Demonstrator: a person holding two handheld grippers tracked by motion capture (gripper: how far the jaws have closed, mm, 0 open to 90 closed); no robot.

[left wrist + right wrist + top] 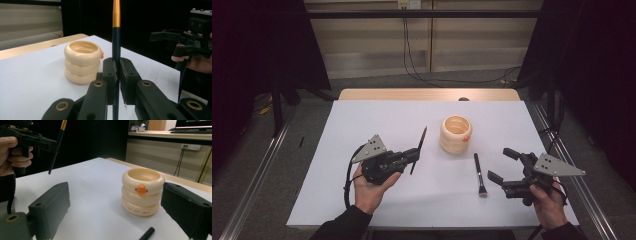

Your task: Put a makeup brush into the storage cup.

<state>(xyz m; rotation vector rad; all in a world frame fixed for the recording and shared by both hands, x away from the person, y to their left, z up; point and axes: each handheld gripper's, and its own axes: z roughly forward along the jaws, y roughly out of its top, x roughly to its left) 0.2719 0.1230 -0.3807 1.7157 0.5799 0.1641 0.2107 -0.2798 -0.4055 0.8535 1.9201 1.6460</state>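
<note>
- Brush handle (116,37), dark with a gold band higher up, stands clamped between the jaws of the left gripper (412,156); in the left gripper view it runs up the centre of the frame and out at the top edge.
- In the high view that same thin brush slants from left of centre up toward the cream holder, above the white tabletop (377,125).
- Left gripper sits in the person's left hand (369,187) at lower left of centre in the high view, its jaws closed tight on the handle.
- Right gripper (504,166), at lower right of the high view in the right hand (549,205), has its jaws spread wide with nothing between them.
- Second brush (479,174) lies flat on the tabletop just below and right of centre, bristle end toward the bottom of the frame, just left of the right gripper.
- Cream ringed holder (456,134) stands upright just right of centre, an orange dot (141,189) on its side, apart from both brushes.
</note>
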